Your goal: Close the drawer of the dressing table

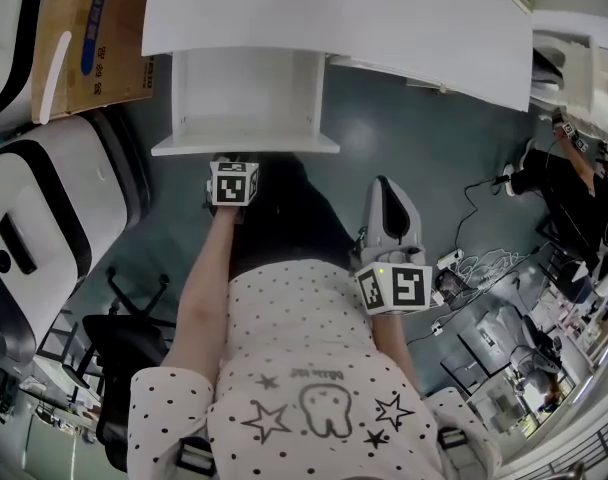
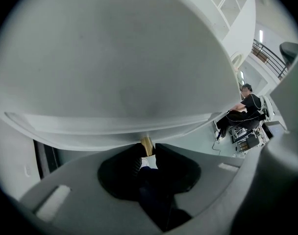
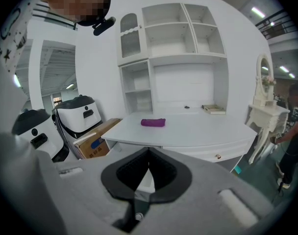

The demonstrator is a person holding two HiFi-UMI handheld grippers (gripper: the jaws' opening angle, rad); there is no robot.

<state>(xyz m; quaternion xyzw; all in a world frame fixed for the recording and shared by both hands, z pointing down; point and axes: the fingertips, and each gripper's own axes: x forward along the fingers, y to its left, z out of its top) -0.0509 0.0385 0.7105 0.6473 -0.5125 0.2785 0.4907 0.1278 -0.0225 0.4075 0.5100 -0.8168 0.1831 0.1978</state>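
Head view: drawer (image 1: 244, 145) stands pulled out; left gripper (image 2: 147, 149) pinches its brass knob (image 2: 147, 143); right gripper (image 3: 149, 153) closed.

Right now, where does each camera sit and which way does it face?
Head view: on the person's head, facing steeply down at the open drawer; arms, shirt, left tool and right tool show.
Left gripper view: on the left tool, close under the drawer front; its jaws clamp the brass knob.
Right gripper view: on the right tool, facing the dressing table; shut empty jaws and shirt show.
Shared: head and right gripper views show the purple roll.
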